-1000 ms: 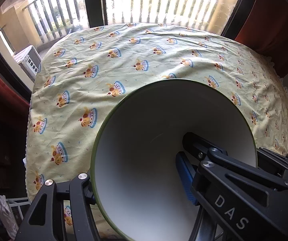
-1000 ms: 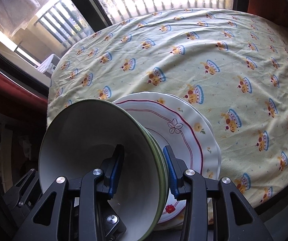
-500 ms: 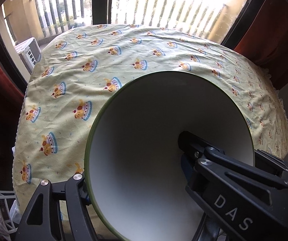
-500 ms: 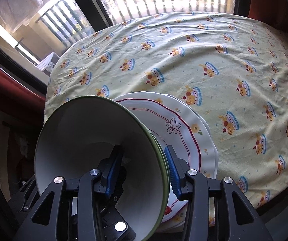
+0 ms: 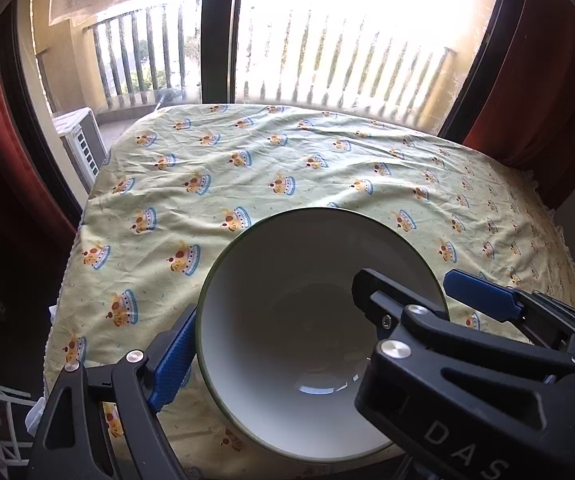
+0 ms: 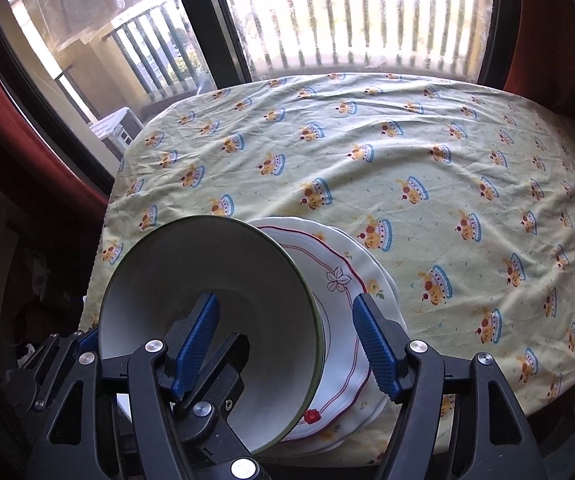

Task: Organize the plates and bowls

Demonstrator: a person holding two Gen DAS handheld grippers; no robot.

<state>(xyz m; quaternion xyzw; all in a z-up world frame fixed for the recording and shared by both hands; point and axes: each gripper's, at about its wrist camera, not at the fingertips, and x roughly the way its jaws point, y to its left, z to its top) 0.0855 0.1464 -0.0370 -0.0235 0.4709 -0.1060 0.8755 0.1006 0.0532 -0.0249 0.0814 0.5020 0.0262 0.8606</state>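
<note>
Both grippers — left (image 5: 315, 332), right (image 6: 287, 344) — are opening, pads clear of the bowl (image 6: 207, 312); we judge it glazed, slippery, breakable — best gripped across its rim.

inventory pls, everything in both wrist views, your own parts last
bowl: 1 visible, white with green rim, near table edge, standing over the plates; more nested under it cannot be told
plates: at least 2, white, top one red-lined with flower prints, stacked under the bowl
tablecloth: 1, pale yellow-green with crown prints, covers the table
window frame: dark, behind the table
balcony railing: pale bars, outside
curtains: red, at both sides
white slatted unit: 1, on balcony, left
left gripper: black, blue pads, jaws opening, straddling the bowl, off it
right gripper: same, jaws opening either side of the bowl's rim, off it
</note>
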